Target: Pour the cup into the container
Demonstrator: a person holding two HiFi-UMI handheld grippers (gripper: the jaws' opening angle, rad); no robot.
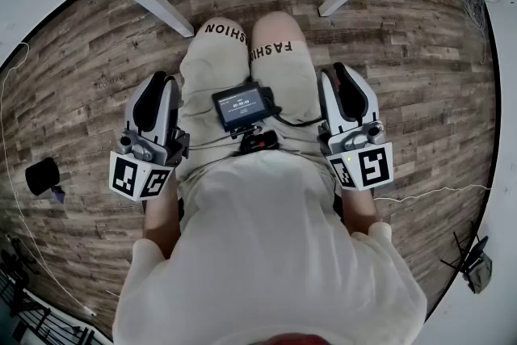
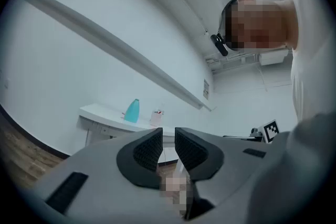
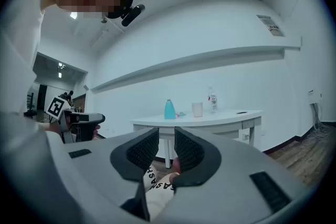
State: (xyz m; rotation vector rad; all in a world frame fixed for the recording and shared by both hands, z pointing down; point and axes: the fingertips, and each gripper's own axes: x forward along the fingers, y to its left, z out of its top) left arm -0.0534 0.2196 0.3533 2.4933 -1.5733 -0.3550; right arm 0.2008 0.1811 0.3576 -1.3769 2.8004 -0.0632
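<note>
On a white table [image 3: 220,118] some way ahead stand a teal bottle-shaped container [image 3: 169,109], a pale cup [image 3: 197,109] and a clear water bottle [image 3: 212,100]. The left gripper view shows the same container [image 2: 132,110] and cup [image 2: 157,116] small and far off. My left gripper [image 1: 157,85] is held beside the person's left knee, my right gripper [image 1: 343,77] beside the right knee. Both point level toward the table. The left gripper's [image 2: 168,136] jaws are shut with nothing between them, and so are the right gripper's [image 3: 166,136].
The person sits with a small screen device [image 1: 241,107] on the lap. The table's white legs [image 1: 153,4] stand just beyond the knees on a wood floor. A black object [image 1: 42,175] lies at the left, and cables with a black stand [image 1: 472,258] at the right.
</note>
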